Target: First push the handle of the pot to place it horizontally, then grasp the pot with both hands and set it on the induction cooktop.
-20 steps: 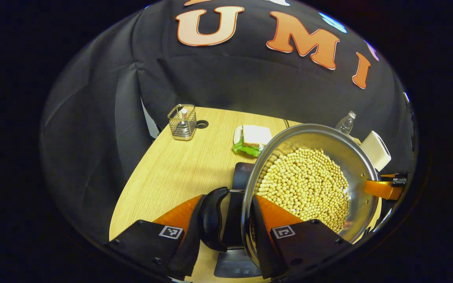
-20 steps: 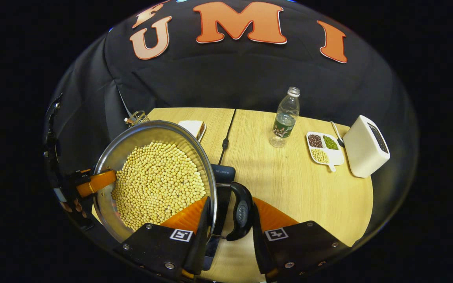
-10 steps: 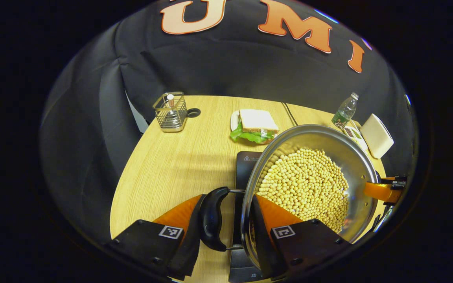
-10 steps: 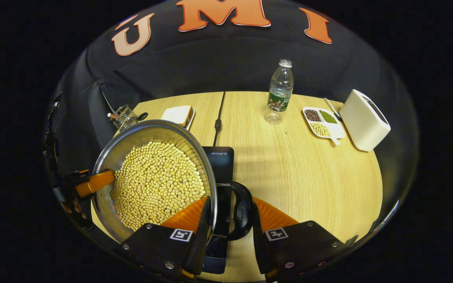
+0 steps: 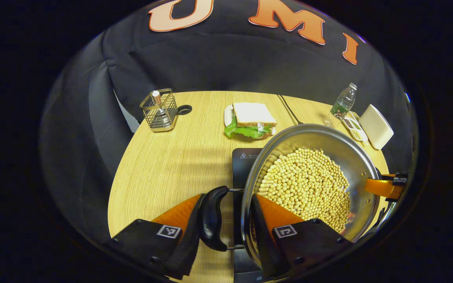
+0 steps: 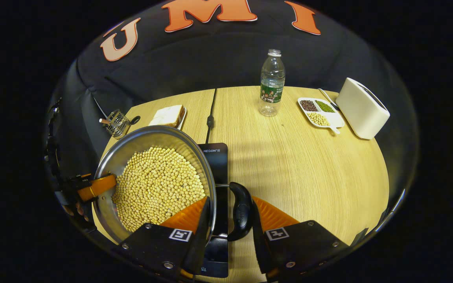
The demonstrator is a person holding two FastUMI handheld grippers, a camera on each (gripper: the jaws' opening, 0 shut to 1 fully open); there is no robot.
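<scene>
Pot (image 5: 362, 157): steel, wide and shallow, held over the induction cooktop (image 5: 246, 157) near the bench's front edge; contact with the cooktop cannot be told.
Pot contents: pale round beans (image 5: 305, 184) in an even layer across the bottom.
Left claw (image 5: 226, 220): closed on the pot's black side handle (image 5: 212, 218), one finger outside the handle, the other inside the rim against the wall.
Right claw (image 6: 228, 214): closed the same way on the opposite black handle (image 6: 242, 210), one finger inside the rim, one outside the handle.
Wire basket (image 5: 159, 110): far left corner of the bench, holding a small upright bottle.
Plate (image 5: 228, 118): behind the cooktop, carrying a sandwich (image 5: 252, 118) with lettuce.
Divided dish (image 6: 321, 114): far right, three compartments with dark, green and pale beans.
Water bottle (image 6: 271, 82): upright, capped, near the back edge, just left of the divided dish.
White box (image 6: 362, 108): at the far right edge, just beside the divided dish.
Bench (image 6: 309, 173): light wood, rounded front edge; a seam with a cable (image 6: 210, 120) down the middle to the cooktop.
Open room: bare wood left of the cooktop in the left gripper view, and a broad bare stretch right of it in the right gripper view.
</scene>
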